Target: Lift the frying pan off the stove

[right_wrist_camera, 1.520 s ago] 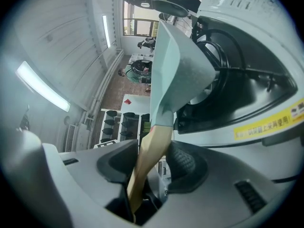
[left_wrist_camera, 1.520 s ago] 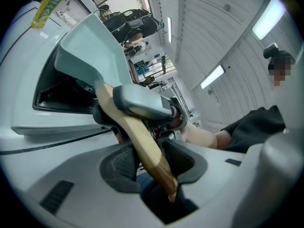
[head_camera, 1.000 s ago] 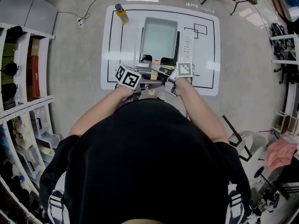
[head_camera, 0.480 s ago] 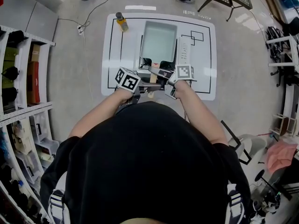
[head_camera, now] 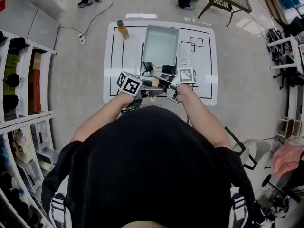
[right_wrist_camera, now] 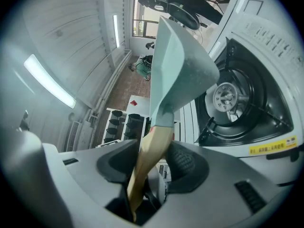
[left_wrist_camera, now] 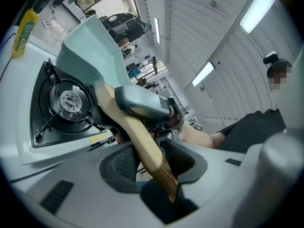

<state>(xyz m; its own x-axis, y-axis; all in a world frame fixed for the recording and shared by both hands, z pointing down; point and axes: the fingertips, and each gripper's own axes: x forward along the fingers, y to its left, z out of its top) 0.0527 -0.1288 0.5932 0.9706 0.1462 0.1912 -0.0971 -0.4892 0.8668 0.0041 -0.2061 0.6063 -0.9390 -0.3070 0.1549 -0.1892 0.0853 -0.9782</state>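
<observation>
Both the left gripper (left_wrist_camera: 152,161) and right gripper (right_wrist_camera: 152,161) clench the handle (left_wrist_camera: 138,137) (near end only), so the pan's (head_camera: 160,42) weight over the stove (right_wrist_camera: 247,106) may twist it loose.

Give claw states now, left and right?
Left claw: closed on the pan handle.
Right claw: closed on the pan handle too.

Bright ceiling strips (left_wrist_camera: 204,72) light you evenly; your white table (head_camera: 116,80) glares, edges bend and darken, the left gripper (left_wrist_camera: 154,159) looks soft.
</observation>
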